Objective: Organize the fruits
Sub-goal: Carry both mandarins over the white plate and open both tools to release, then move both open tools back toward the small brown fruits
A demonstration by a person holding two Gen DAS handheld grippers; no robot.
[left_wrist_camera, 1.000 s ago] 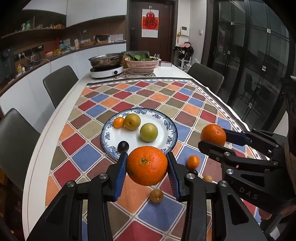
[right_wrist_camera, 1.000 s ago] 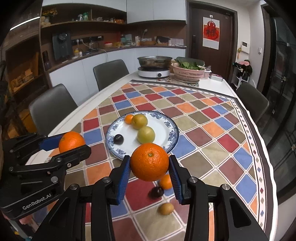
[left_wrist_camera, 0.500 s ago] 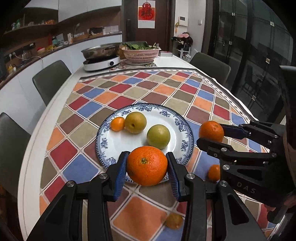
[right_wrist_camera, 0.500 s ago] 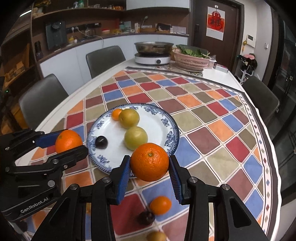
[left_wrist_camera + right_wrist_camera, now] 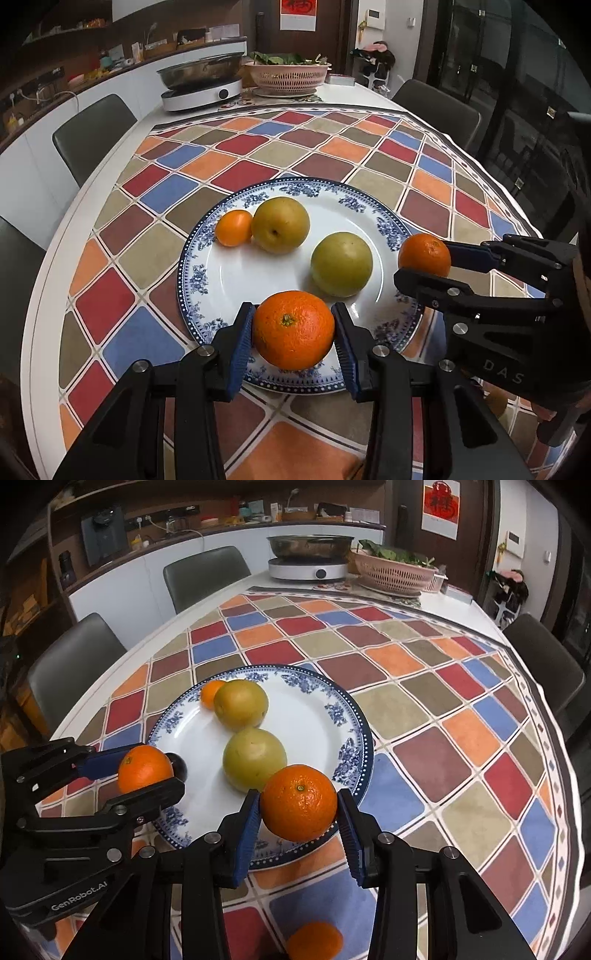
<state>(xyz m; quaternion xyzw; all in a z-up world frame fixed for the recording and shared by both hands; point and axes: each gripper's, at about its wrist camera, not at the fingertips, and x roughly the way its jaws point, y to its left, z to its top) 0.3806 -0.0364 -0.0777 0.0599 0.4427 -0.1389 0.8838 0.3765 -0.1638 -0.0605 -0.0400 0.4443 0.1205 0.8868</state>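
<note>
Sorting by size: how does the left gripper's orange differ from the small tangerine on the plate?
The orange is far larger than the small tangerine. The orange is clamped in the left gripper over the plate; the tangerine lies on it beside a pear. Both are orange citrus.

The dark plum (image 5: 180, 767) shows only as a sliver in the right wrist view — the orange (image 5: 145, 769) clamped in the left gripper (image 5: 155, 775) covers most of it, and in the left wrist view it is hidden altogether. A small orange fruit (image 5: 314, 941) (kind unclear) is cut by the bottom edge. The plate (image 5: 221, 218) has its near rim masked by the fingers (image 5: 240, 343) — contact underneath cannot be told.
</note>
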